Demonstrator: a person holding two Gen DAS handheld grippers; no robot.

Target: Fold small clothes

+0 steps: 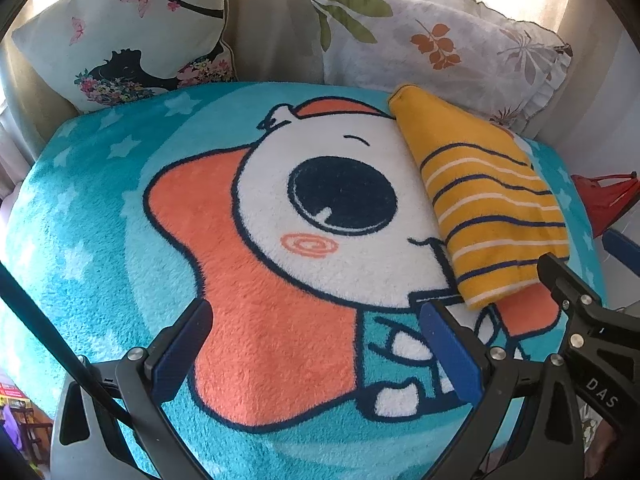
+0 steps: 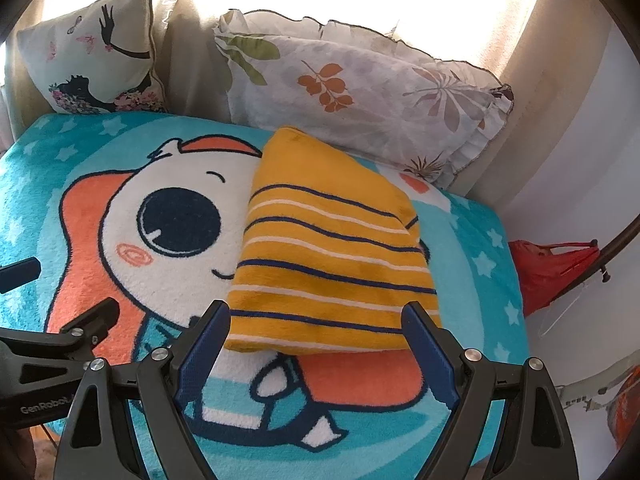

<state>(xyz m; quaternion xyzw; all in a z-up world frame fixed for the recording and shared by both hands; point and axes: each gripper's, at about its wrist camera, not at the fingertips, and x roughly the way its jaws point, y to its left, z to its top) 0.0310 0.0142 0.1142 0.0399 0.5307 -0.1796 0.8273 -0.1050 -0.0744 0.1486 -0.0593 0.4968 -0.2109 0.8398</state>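
A folded yellow garment (image 2: 328, 248) with navy and white stripes lies on the right side of a turquoise cartoon blanket (image 2: 100, 208). It also shows in the left wrist view (image 1: 488, 200). My right gripper (image 2: 316, 316) is open, its blue pads on either side of the garment's near edge, holding nothing. My left gripper (image 1: 316, 312) is open and empty over the blanket's orange patch (image 1: 260, 320), left of the garment. One right finger (image 1: 568, 280) touches the garment's near corner in the left wrist view.
A silhouette-print pillow (image 1: 132, 28) and a leaf-print pillow (image 1: 432, 44) lean at the back against the curtain. A red object (image 2: 556, 272) sits off the blanket's right edge by a white wall. The blanket's edge (image 2: 516, 320) drops off at the right.
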